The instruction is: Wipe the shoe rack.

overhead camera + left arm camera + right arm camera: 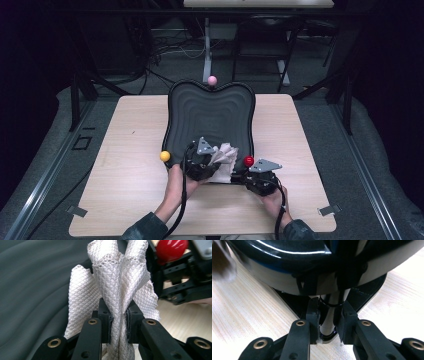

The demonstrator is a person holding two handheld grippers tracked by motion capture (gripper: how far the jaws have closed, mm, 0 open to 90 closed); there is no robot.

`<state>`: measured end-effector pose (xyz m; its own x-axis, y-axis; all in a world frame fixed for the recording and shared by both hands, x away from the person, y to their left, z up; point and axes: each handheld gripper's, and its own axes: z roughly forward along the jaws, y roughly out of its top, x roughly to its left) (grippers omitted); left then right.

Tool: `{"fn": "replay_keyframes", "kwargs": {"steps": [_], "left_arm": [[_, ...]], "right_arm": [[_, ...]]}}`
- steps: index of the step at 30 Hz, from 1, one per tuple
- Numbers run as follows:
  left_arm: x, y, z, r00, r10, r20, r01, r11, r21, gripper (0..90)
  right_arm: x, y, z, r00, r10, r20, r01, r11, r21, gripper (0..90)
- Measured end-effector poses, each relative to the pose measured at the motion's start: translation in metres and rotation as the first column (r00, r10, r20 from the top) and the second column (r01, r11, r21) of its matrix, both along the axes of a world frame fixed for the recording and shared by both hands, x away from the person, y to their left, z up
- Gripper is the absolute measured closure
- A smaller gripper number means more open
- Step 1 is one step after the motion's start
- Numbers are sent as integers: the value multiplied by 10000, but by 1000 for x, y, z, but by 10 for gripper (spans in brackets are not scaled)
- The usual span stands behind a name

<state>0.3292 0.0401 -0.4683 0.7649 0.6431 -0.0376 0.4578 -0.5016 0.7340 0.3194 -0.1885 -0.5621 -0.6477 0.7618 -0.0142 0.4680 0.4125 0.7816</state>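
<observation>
A black tray [210, 112] with a rippled inside lies on the wooden table. At its near right corner a white quilted cloth [226, 155] rests on the tray. My left gripper [214, 161] is shut on that cloth [120, 277], which bunches up between the pads [109, 326] of my left gripper [118, 315] over the dark tray surface [32, 290]. My right gripper [243, 176] sits at the tray's near right edge, below a red ball [248, 161]. My right gripper [329, 315] is shut on a white and black part [327, 327] under the tray's glossy rim [287, 252].
A pink ball [212, 80] stands at the tray's far edge and a yellow ball [165, 156] at its near left corner. Bare wooden table [130, 165] lies left and right of the tray. Cables and stand legs fill the floor beyond the table.
</observation>
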Motion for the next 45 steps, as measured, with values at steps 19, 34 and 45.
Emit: {"fn": "replay_keyframes", "kwargs": {"steps": [19,34,45], "left_arm": [[-6,-33,0,9971,-762,31,763,9969,-183,777],[-1,7,-3,9999,163,29,-163,9998,104,782],[0,30,-3,9978,650,111,-653,9976,246,781]], "right_arm": [[0,0,0,10000,16,-33,-16,10000,73,739],[0,0,0,10000,-9,7,9,10000,-14,740],[0,0,0,10000,-20,-4,20,10000,-43,740]]}}
